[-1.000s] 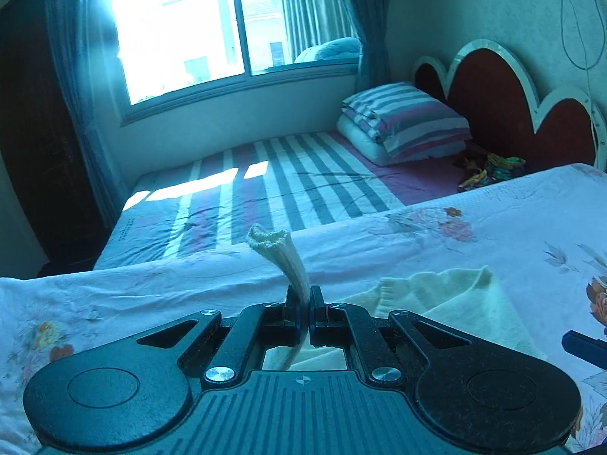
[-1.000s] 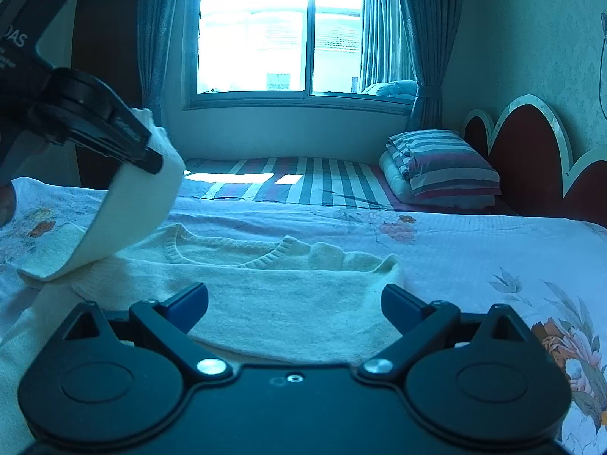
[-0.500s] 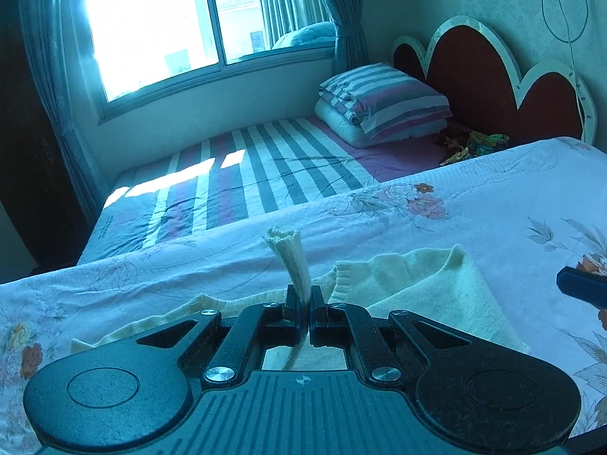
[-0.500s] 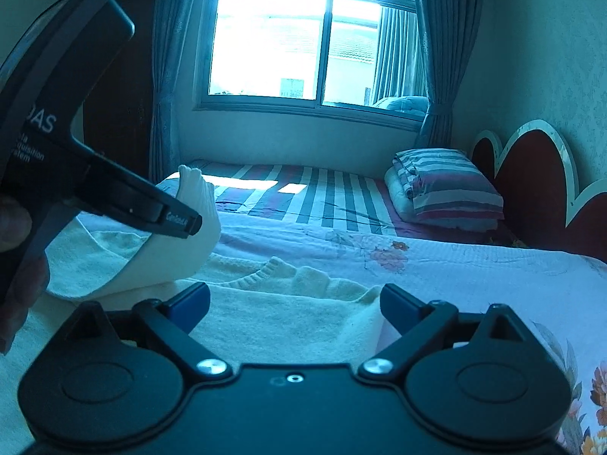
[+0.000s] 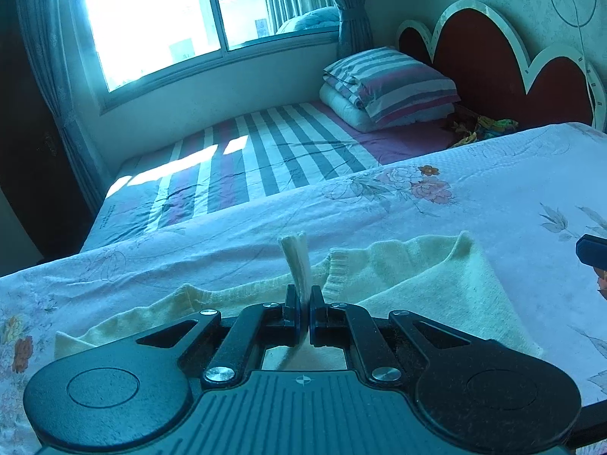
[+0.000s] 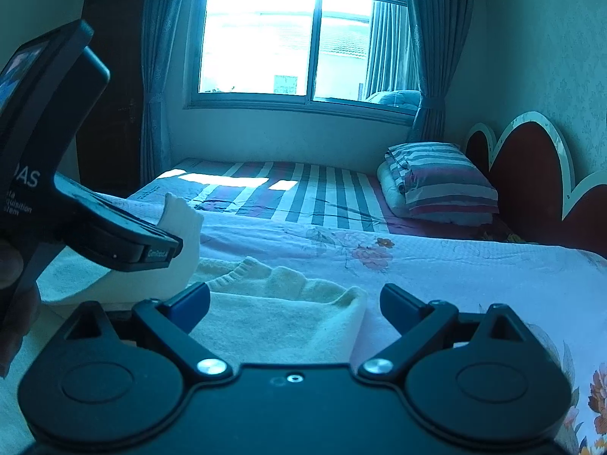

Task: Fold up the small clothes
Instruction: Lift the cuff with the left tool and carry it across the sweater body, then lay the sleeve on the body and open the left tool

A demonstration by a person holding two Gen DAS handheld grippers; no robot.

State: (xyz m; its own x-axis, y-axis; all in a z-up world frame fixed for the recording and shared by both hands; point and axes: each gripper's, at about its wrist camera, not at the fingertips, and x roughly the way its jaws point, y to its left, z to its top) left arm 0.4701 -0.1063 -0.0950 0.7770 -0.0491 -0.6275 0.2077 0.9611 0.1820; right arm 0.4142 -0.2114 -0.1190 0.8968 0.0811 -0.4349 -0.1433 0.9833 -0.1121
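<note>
A striped pillow lies on the striped mattress beneath the window.

sweater – fuzzy knit | sheet – matt floral cotton | tool – matt plastic

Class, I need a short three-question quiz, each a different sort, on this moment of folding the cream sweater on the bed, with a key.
1. True or false: the left gripper is shut on the sweater's sleeve.
2. Multiple choice: the right gripper is A) open and holding nothing, B) shut on the sweater, C) shut on the pillow.
3. Fill in: the sweater lies on a ______ bedspread.

Key: 1 true; 2 A; 3 floral.
</note>
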